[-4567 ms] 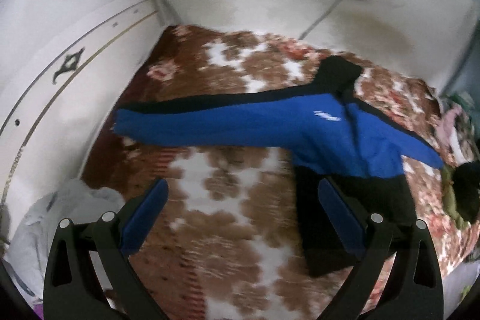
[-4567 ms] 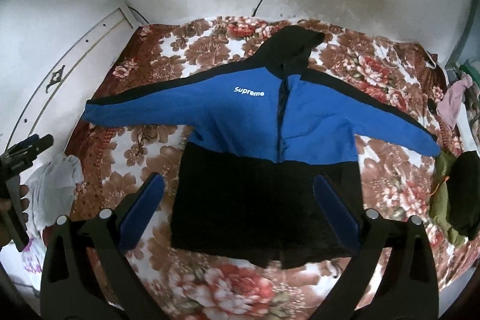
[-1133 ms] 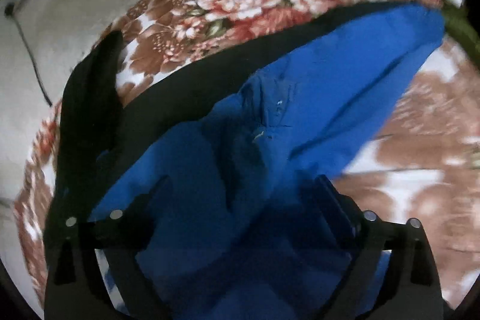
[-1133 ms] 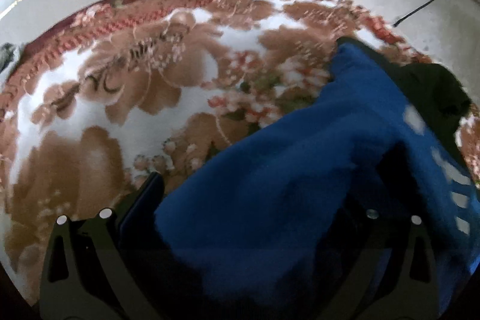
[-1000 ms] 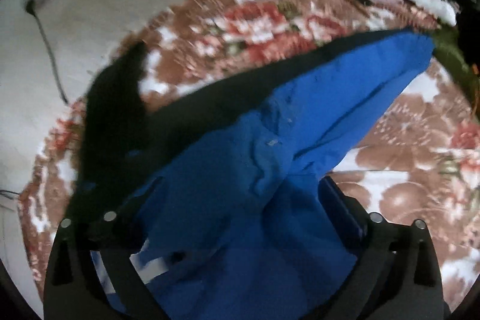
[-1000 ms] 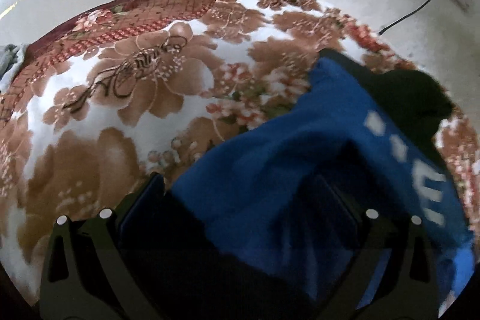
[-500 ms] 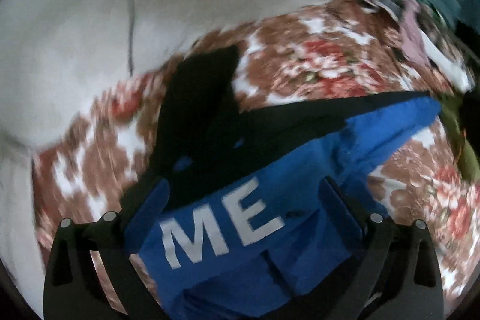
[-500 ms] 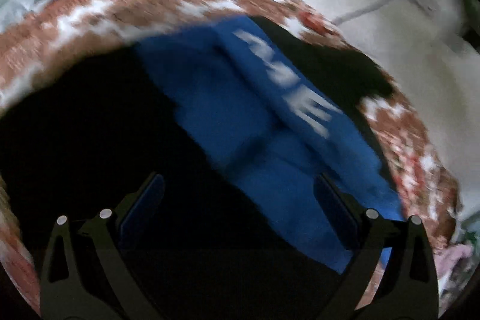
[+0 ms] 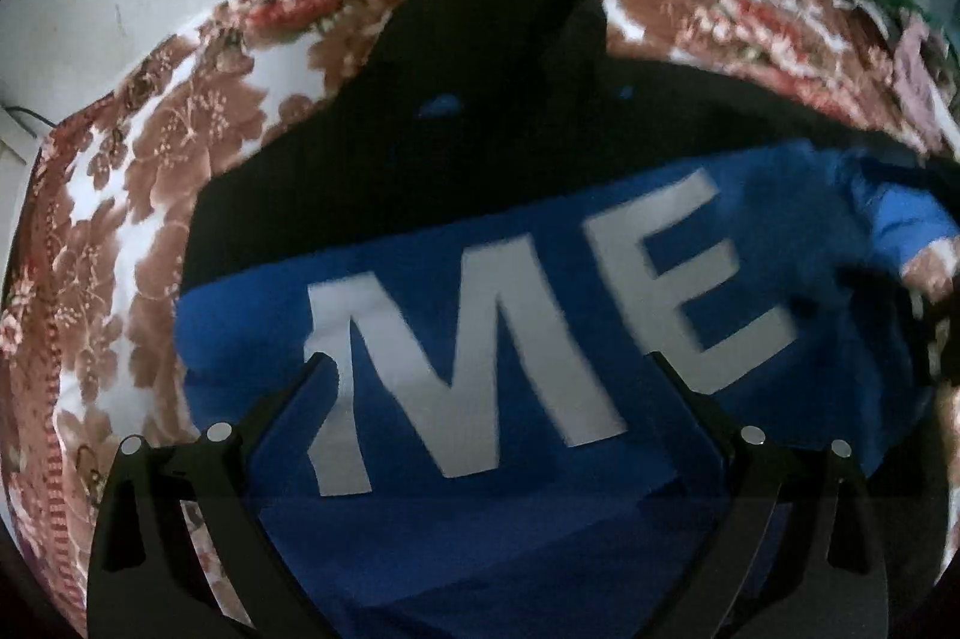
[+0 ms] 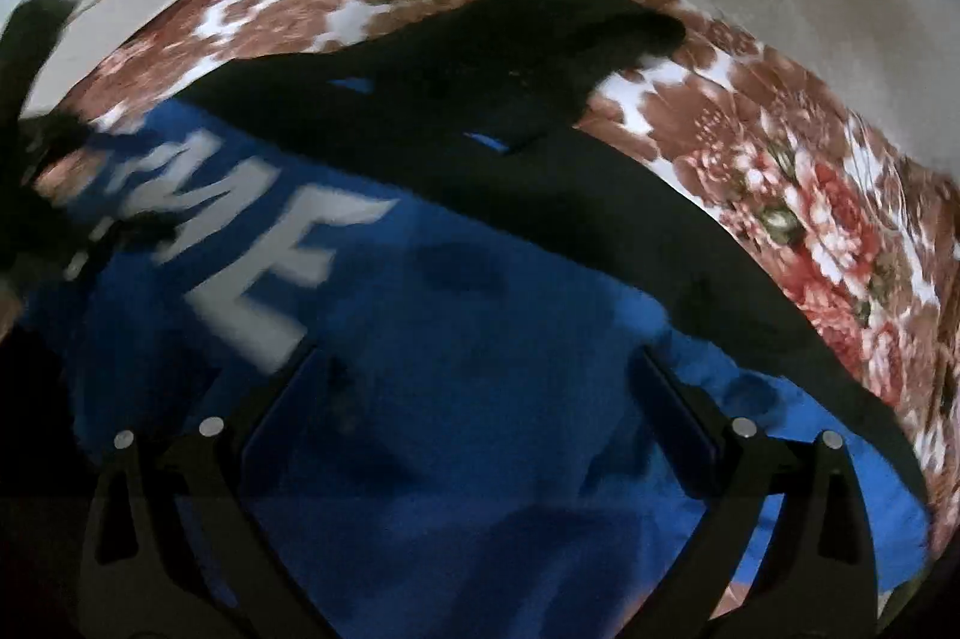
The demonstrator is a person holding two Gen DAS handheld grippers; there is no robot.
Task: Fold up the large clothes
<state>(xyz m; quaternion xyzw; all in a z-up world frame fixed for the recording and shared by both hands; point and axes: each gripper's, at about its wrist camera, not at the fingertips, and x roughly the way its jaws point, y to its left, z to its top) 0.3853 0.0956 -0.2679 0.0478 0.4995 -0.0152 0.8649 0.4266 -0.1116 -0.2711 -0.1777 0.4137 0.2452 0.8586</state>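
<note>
The blue-and-black hoodie (image 9: 540,459) is spread on the floral blanket (image 9: 120,219). Both the left gripper (image 9: 489,369) and right gripper (image 10: 474,357) are held wide apart, empty. The right sleeve (image 10: 720,267) is seen only in the right view.

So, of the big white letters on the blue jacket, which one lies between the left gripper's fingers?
The M: its lower part sits between the fingers of the left gripper. The E lies further right, mostly above the right finger.

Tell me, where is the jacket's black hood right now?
The black hood lies at the far end of the jacket, on the floral blanket near the wall, top centre in both views.
</note>
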